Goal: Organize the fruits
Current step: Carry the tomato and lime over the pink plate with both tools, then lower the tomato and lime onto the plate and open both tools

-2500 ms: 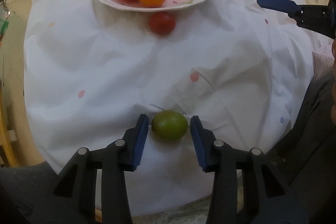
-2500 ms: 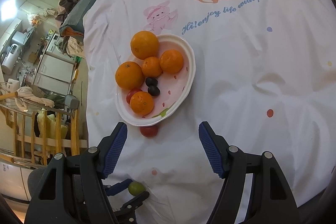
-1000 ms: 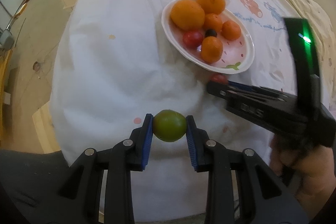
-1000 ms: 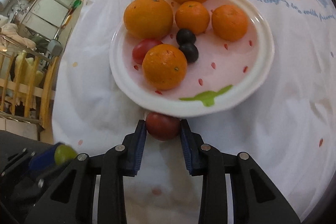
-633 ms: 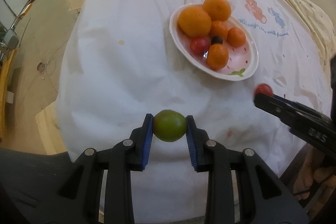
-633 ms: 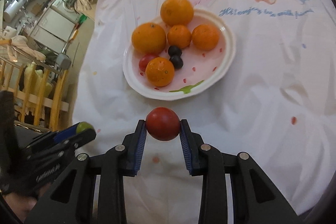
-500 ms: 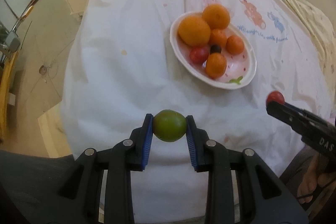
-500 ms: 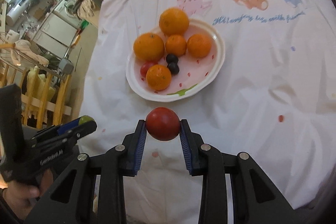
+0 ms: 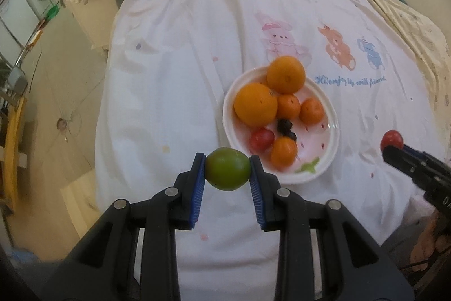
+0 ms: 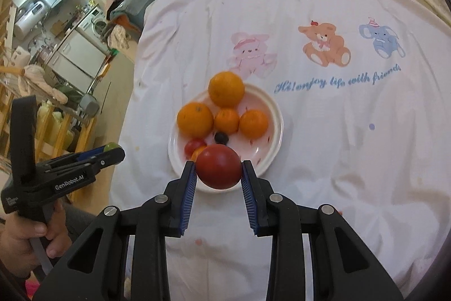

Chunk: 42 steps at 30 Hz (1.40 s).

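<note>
Above a cartoon-print sheet (image 10: 338, 131), left gripper (image 9: 227, 172) clamped on a green lime (image 9: 227, 172), right gripper (image 10: 218, 167) clamped on a red tomato (image 10: 218, 167), both poised short of the plate (image 10: 274, 117), oranges already aboard, two drops apparently remaining.

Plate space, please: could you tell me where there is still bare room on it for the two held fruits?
The plate is bare on its right and near side, between the small oranges and the green leaf print. Its far left is crowded with two big oranges, a tomato and dark berries.
</note>
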Tool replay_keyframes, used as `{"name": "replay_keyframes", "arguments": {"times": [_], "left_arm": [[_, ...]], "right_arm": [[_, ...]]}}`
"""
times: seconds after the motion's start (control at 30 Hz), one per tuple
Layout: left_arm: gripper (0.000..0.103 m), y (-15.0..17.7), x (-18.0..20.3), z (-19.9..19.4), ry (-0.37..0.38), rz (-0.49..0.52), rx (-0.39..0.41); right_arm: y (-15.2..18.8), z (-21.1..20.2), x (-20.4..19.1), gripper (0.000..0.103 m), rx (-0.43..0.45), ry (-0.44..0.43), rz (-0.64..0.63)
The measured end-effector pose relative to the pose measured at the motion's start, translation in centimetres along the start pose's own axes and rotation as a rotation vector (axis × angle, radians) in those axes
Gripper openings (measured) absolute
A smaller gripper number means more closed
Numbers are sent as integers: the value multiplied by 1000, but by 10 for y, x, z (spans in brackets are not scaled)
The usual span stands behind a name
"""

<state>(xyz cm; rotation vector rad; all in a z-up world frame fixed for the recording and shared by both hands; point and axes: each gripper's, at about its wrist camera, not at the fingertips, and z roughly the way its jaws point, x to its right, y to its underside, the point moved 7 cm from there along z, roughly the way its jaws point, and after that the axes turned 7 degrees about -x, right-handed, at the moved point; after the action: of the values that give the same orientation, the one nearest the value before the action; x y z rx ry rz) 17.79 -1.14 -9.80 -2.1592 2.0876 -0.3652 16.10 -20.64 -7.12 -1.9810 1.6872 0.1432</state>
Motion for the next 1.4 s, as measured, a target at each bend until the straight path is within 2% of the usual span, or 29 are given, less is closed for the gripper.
{"name": "replay_keyframes", "arguments": {"times": [0.27, 0.57, 0.8, 1.1, 1.4], "left_arm": [[27, -14, 14, 46, 3, 35, -87], [27, -18, 20, 77, 31, 33, -123], [27, -25, 22, 82, 20, 46, -106], [27, -23, 21, 87, 3, 36, -107], [27, -24, 24, 87, 15, 42, -118]], "right_arm": [[-29, 41, 22, 34, -54, -20, 61], [-21, 87, 39, 34, -123, -23, 97], [-19, 104, 37, 34, -160, 14, 55], [-17, 109, 35, 35, -182, 3, 58], [-17, 110, 36, 36, -184, 4, 69]]}}
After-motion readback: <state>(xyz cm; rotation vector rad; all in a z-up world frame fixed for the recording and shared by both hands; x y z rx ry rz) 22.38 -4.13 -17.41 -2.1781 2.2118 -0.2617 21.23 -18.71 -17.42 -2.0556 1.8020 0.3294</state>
